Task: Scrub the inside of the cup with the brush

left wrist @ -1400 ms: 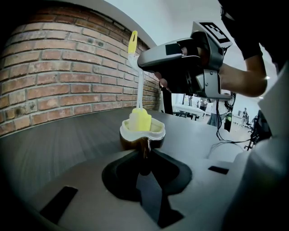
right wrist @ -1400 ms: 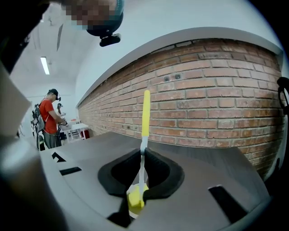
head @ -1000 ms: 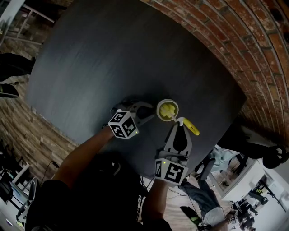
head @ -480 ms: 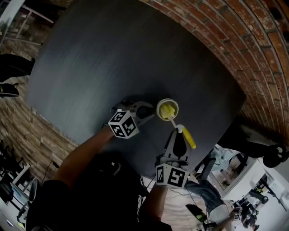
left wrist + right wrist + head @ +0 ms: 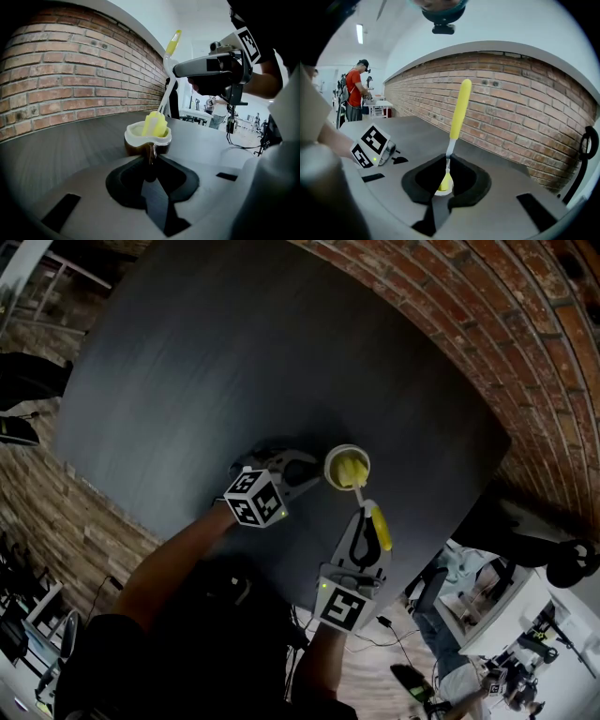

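A small brown cup [image 5: 348, 466] with a pale inside stands on the dark round table [image 5: 234, 362], near its front edge. My left gripper [image 5: 305, 472] is shut on the cup's handle [image 5: 151, 152], and the cup [image 5: 146, 140] sits just beyond its jaws. A brush [image 5: 365, 504] with a yellow handle [image 5: 459, 108] and yellow head [image 5: 155, 124] stands head-down inside the cup. My right gripper [image 5: 364, 512] is shut on the brush's thin white shaft [image 5: 448, 159], above the cup's rim [image 5: 443, 191].
A red brick wall [image 5: 469, 334] curves behind the table's far side. The table's front edge [image 5: 309, 601] lies under my arms. Beyond the edge at lower right are a floor with cables and office furniture [image 5: 469, 615]. A person in red [image 5: 354, 91] stands far off.
My right gripper has swung left and nearer, tilting the brush handle from pointing right to nearly upright. The brush head stays in the cup. The left gripper and cup have not moved.
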Available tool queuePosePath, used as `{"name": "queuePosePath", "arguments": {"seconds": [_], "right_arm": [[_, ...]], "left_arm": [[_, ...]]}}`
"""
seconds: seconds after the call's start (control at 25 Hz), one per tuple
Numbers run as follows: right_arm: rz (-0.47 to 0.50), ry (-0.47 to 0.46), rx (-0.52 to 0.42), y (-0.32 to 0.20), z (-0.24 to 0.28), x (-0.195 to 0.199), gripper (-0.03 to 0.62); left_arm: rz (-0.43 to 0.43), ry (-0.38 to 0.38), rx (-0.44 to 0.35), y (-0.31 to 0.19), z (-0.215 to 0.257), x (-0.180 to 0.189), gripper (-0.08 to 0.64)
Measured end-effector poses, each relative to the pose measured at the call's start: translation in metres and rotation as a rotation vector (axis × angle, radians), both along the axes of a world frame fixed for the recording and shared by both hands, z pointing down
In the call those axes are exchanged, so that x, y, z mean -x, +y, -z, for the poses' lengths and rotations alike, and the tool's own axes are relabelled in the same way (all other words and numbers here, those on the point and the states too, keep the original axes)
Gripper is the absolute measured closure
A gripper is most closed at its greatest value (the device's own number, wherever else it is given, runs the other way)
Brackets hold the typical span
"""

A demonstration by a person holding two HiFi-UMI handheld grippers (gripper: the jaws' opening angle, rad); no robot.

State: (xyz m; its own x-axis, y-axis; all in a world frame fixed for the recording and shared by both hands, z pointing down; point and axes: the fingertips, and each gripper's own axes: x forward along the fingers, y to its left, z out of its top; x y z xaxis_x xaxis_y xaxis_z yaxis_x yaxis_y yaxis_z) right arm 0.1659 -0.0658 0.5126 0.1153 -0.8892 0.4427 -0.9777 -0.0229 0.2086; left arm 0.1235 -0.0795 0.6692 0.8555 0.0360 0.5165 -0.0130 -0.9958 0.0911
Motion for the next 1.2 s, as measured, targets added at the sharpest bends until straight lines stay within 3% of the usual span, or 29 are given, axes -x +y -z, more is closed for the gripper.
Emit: {"name": "queuePosePath", "arguments": {"seconds": [0.24, 0.36, 0.8, 1.2], "right_arm": [[0.035, -0.218, -0.044, -0.005, -0.002, 0.007, 0.548], [0.019, -0.267, -0.063, -0.006, 0.001, 0.007, 0.548], [-0.022, -0.106, -0.057, -0.002, 0.002, -0.009, 0.548], [-0.013, -0.261, -0.076, -0.006, -0.003, 0.002, 0.548]], "left_arm": [[0.002, -0.001, 0.0, 0.0, 0.0, 0.0, 0.483], [0.001, -0.001, 0.0, 0.001, 0.0, 0.0, 0.483], [0.0, 0.002, -0.001, 0.001, 0.0, 0.0, 0.483], [0.005, -0.002, -0.001, 0.0, -0.001, -0.001, 0.483]]}}
